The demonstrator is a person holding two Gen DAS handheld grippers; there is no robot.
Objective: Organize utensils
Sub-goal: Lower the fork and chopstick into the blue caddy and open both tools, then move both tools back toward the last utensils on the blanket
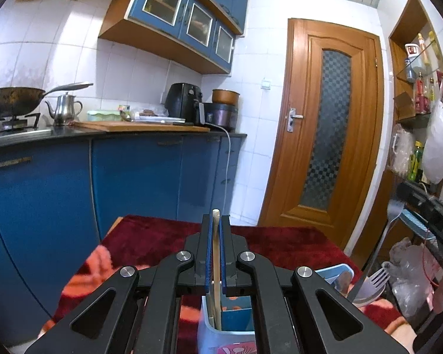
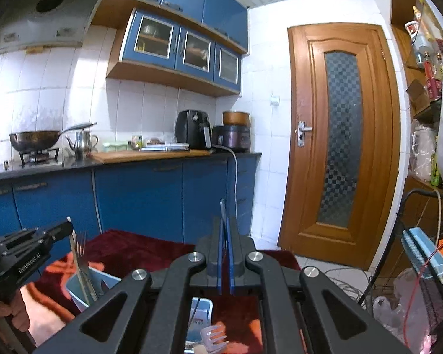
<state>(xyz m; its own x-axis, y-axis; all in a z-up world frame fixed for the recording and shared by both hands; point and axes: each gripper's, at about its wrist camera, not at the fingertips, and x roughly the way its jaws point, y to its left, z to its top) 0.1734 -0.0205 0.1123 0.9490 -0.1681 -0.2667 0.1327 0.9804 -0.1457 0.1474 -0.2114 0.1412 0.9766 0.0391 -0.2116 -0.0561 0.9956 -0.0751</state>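
- Left wrist view: the left gripper [image 1: 216,236] points out over a table covered with a dark red plush cloth [image 1: 280,242], and its blue-padded jaws are pinched on a pale cream chopstick [image 1: 216,250] that stands upright between them.
- The chopstick's lower end reaches down into a light blue plastic utensil holder [image 1: 209,330] directly below the gripper; a second pale stick stands beside it in the same compartment.
- To the right, another light blue plastic holder [image 1: 336,274] carries a translucent white plastic fork [image 1: 376,278] with its tines up.
- A long stainless steel fork [image 1: 389,221] rises at a slant near the right edge, tines upward, with the right gripper's dark body just beside it.
- Right wrist view: the right gripper [image 2: 226,253] has its jaws pressed on the thin handle of the stainless steel fork, whose metal end pokes up just above the pads.
- Beneath that gripper a light blue compartment [image 2: 203,303] shows through the frame, and the plastic fork's tines appear at the bottom edge.
- At the left of this view the left gripper [image 2: 68,230] holds its chopstick over the other holder, with a bare hand [image 2: 9,312] gripping its handle.
- Behind everything stand blue kitchen cabinets [image 2: 138,194], a dark metal wok [image 2: 35,138] on the stove, a steel kettle [image 2: 82,141], a black air fryer [image 2: 192,129] and a brown wooden door [image 2: 342,147] with patterned glass.
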